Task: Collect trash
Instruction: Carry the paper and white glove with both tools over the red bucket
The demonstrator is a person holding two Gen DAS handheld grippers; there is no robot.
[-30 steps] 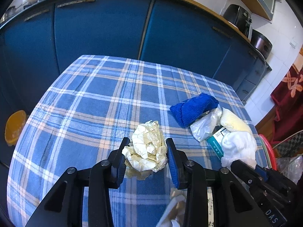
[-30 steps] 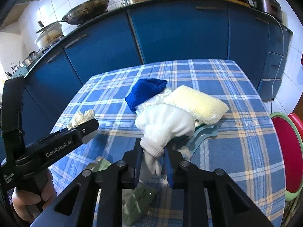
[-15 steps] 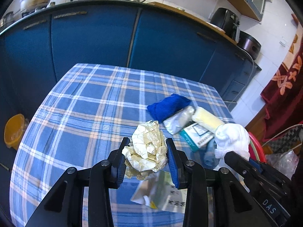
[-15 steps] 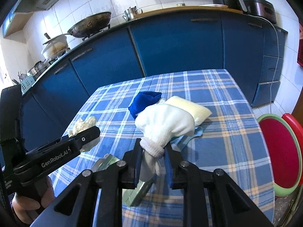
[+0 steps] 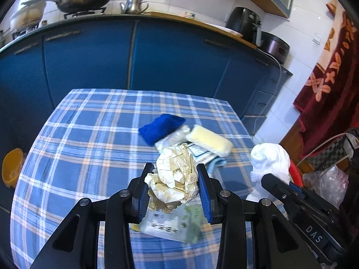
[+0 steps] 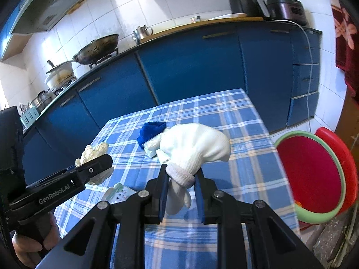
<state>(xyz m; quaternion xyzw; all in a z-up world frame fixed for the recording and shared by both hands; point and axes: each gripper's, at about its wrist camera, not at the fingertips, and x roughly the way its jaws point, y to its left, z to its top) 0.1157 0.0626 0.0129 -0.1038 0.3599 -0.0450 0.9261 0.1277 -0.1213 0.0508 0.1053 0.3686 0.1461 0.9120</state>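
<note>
Both my loads have come up off the checked tablecloth (image 5: pixel 85 134) since a second ago; my left gripper (image 5: pixel 175 177) clamps the crumpled paper ball (image 5: pixel 175 179) at lower centre, my right gripper (image 6: pixel 180 179) pinches the white sock (image 6: pixel 195 148) by its cuff, so both seem ready for carrying off; I see no bin; the flat packet (image 5: pixel 175 224) below is blurred and partly hidden.

Walls: glossy white square tiles (image 6: pixel 179 4)
Cabinets: long run of blue-fronted base cupboards (image 5: pixel 89 58)
Table: blue-and-white checked tablecloth (image 5: pixel 89 134)
</note>
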